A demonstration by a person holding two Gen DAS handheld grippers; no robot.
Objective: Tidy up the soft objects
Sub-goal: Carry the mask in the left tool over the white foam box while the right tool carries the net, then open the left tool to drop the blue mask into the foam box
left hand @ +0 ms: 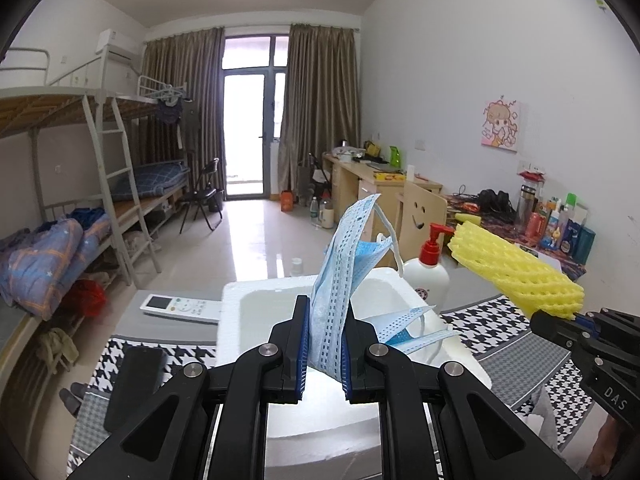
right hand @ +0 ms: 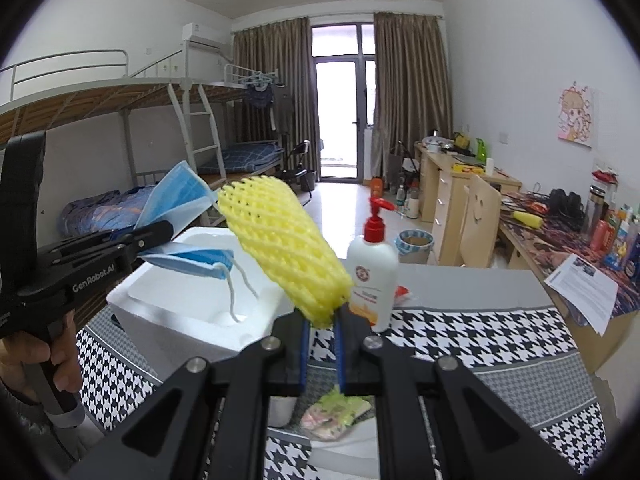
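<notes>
Left wrist view first: right up against the lens is the left gripper (left hand: 326, 316), its blue pads clamped on a bunch of blue face masks (left hand: 340, 276). The masks stick up out of the jaws, a couple more fan out to the right, and a white ear loop curls off the top one. All of that hangs over the white foam box (left hand: 232, 312), which sits on the houndstooth tablecloth (left hand: 496, 320). Just past the box's left side a white remote (left hand: 180, 307) lies near the far edge of the table, and a dark flat thing (left hand: 134, 384) rests on the cloth to the near left; can't tell what it is. At the box's far right corner stands a white pump bottle (left hand: 428, 276) with a red pump. On the right the right gripper (left hand: 560, 320) pokes in, pinching one end of a yellow foam net sleeve (left hand: 516, 272) that angles up and to the left.

Right wrist view: closest thing is the right gripper (right hand: 322, 322), jaws closed on the bottom end of the yellow foam net sleeve (right hand: 284, 252), which leans up and left over the near right corner of the foam box (right hand: 180, 320). Under the jaws there's a crumpled green and pink wrapper thing (right hand: 336, 412) on the table. The pump bottle (right hand: 372, 280) stands just right of the sleeve on the tablecloth (right hand: 480, 332). Over on the left, a hand (right hand: 60, 356) grips the left gripper (right hand: 164, 234), which holds the face masks (right hand: 180, 200) above the box, ear loops dangling into it.
</notes>
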